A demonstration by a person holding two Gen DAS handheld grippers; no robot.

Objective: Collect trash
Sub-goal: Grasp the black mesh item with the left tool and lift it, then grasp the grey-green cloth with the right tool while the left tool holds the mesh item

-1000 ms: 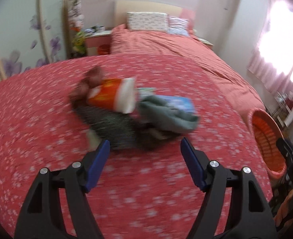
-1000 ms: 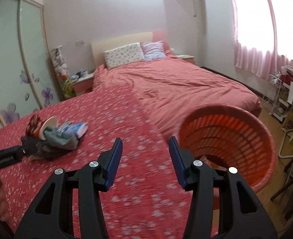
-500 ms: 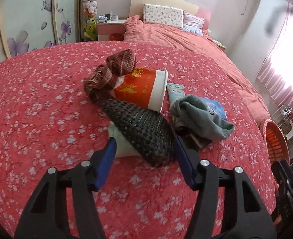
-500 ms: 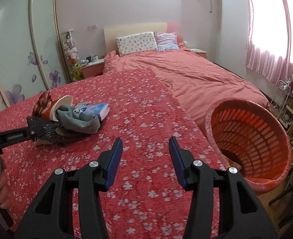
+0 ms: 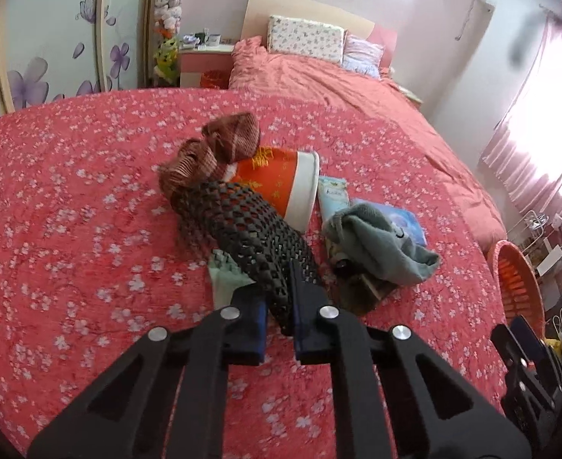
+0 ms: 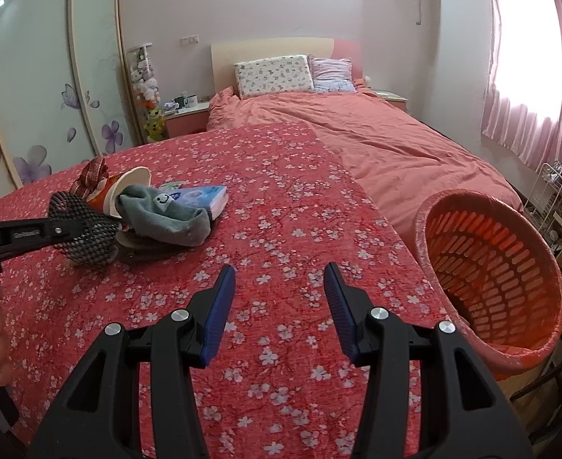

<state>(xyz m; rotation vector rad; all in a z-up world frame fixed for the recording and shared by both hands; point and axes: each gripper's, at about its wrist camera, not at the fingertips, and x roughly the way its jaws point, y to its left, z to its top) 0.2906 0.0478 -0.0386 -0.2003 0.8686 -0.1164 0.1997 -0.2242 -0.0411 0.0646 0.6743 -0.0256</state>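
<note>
Black mesh netting [image 5: 258, 237] is clamped at its near end by the left gripper [image 5: 279, 306], left of the grey sock [image 5: 380, 248]. Right gripper [image 6: 279, 306] hangs spread and empty. Risk: mesh snags the paper cup [image 5: 281, 183] when lifted toward the orange basket [image 6: 491, 267].

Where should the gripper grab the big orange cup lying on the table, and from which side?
Probably the white rim end of the orange cup, coming from the right side. It lies tipped over with its mouth facing that way, while the black mesh sleeve and brown cloth crowd its other end.
</note>
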